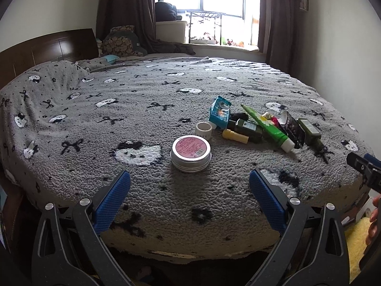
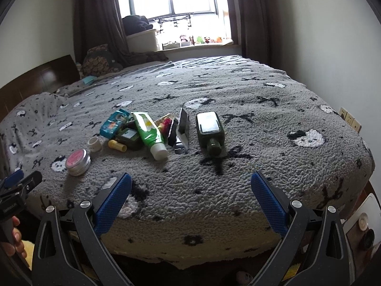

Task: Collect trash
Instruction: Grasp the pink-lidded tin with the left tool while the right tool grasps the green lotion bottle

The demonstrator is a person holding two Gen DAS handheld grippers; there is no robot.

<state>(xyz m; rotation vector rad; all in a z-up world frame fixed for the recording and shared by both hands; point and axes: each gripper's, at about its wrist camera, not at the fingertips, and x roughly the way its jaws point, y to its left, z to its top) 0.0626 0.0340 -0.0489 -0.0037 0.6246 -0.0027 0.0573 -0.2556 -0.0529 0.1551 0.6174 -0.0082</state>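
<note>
Trash lies in a cluster on the grey bed. A round tin with a pink lid (image 1: 190, 153) (image 2: 78, 158) sits nearest my left gripper (image 1: 189, 181), which is open and empty just in front of it. Behind it are a small white cap (image 1: 203, 130), a yellow tube (image 1: 235, 136), a blue wrapper (image 1: 219, 112), a green tube (image 1: 269, 128) (image 2: 149, 133) and a dark foil packet (image 2: 181, 131). A green flat bottle (image 2: 210, 132) lies ahead of my right gripper (image 2: 191, 183), which is open and empty.
The bed (image 1: 142, 95) has a patterned fleece cover and a wooden headboard (image 1: 47, 47) at the left. Pillows and a window with curtains (image 1: 214, 0) lie beyond. A yellow cloth (image 1: 354, 243) shows below the bed edge at right.
</note>
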